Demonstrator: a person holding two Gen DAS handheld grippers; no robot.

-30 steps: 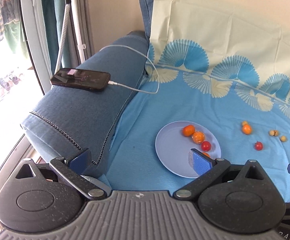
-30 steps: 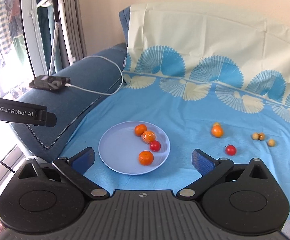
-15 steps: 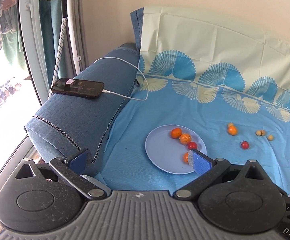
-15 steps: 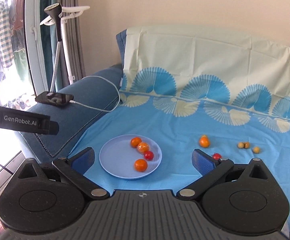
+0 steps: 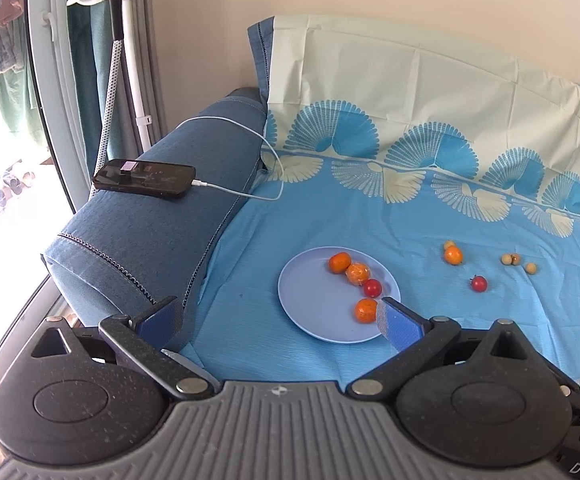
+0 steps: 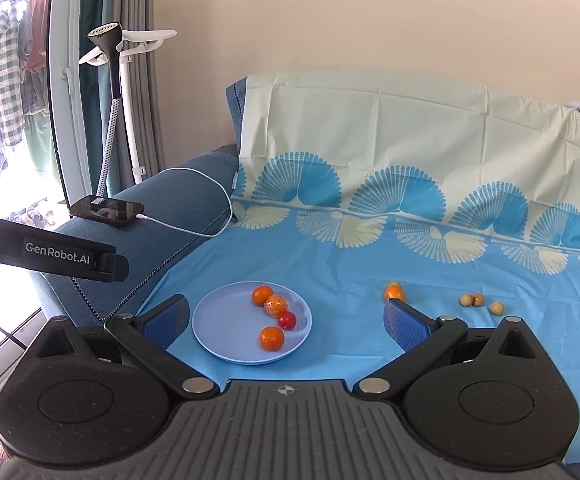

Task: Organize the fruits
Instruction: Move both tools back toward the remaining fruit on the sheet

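A light blue plate (image 5: 310, 304) (image 6: 222, 332) lies on the blue sheet and holds three oranges and a cherry tomato (image 5: 372, 288) (image 6: 287, 320). Loose on the sheet to the right are an orange (image 5: 453, 255) (image 6: 394, 292), a red tomato (image 5: 479, 283) and three small tan fruits (image 5: 515, 261) (image 6: 478, 302). My left gripper (image 5: 278, 318) is open and empty, held back from the plate. My right gripper (image 6: 286, 318) is open and empty, also held back, with the plate between its fingers in view.
A phone (image 5: 144, 178) on a white charging cable (image 5: 246, 196) rests on the blue sofa arm at left. A garment steamer stand (image 6: 116, 92) is by the window. The sofa back is draped with the patterned sheet (image 6: 410, 140). The left gripper's handle (image 6: 46, 254) shows at the right view's left.
Both grippers have pulled back and up from the sheet, so the plate and fruits look smaller and farther. Both stay open. No fruit has moved.
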